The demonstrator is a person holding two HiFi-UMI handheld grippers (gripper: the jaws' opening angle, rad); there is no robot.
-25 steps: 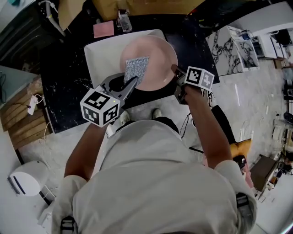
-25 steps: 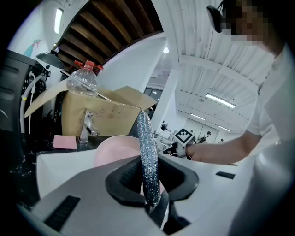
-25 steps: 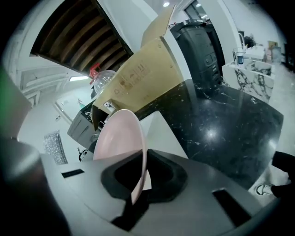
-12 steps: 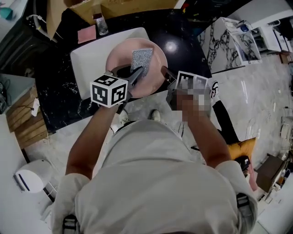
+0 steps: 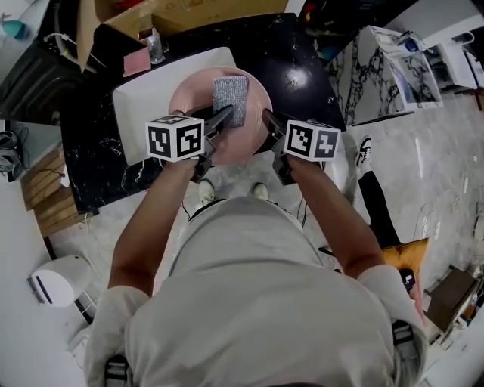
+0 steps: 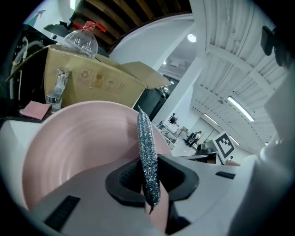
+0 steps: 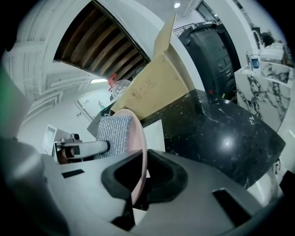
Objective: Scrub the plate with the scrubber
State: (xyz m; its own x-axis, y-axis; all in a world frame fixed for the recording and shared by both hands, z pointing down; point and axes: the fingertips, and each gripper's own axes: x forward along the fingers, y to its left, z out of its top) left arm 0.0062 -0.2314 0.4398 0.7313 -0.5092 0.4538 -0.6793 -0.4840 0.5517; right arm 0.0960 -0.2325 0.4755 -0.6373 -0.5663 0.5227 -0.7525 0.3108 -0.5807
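A pink plate (image 5: 198,102) lies over a white tray (image 5: 144,94), and my right gripper (image 5: 269,121) is shut on its near right rim. The right gripper view shows that rim (image 7: 142,156) edge-on between the jaws of my right gripper (image 7: 139,177). A silver mesh scrubber (image 5: 231,97) rests on the plate's far right part, with my left gripper (image 5: 220,121) shut on its near end. In the left gripper view the scrubber (image 6: 146,152) stands edge-on in my left gripper (image 6: 148,182), against the plate's pink inside (image 6: 69,143).
The tray sits on a black marble counter (image 5: 302,72). At the back stand a cardboard box (image 5: 197,11), a clear bottle (image 5: 154,45) and a pink pad (image 5: 137,63). The counter's near edge runs just below the plate, with pale floor (image 5: 423,174) beyond.
The scrubber has slid from the plate's middle toward its far rim, carried by my left gripper. My right gripper has kept its hold on the rim.
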